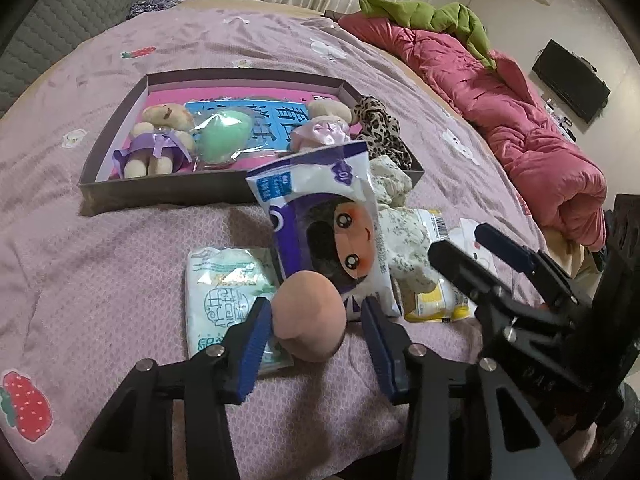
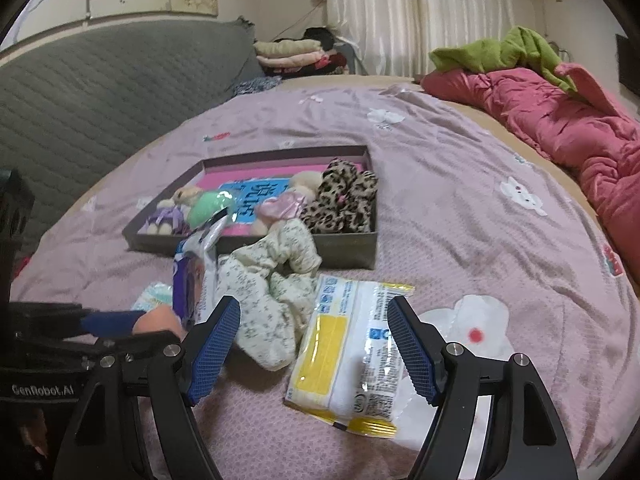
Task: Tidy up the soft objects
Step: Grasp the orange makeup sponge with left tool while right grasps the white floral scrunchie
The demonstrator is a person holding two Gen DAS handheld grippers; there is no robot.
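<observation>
In the left wrist view, on lilac bedspread: left gripper, jaws partly open, peach plush ball between blue pads; left pad touching or nearly touching ball, right pad just clear of it, so no firm grip evident. Purple-and-white packet with doll face, standing tilted just beyond ball. Green-printed tissue pack flat beneath left finger. Beyond, shallow brown box holding two small bears, mint sponge, leopard-print cloth. Floral cloth and yellow packet to the right; right gripper over them.

In the right wrist view, on the same bedspread: right gripper, jaws wide, holding nothing. Yellow packet flat between and below fingers, not touched. Floral cloth just beside left finger. Left gripper at left edge with peach ball at its tip. Box behind, well apart from fingers. Pink quilt along far right.
</observation>
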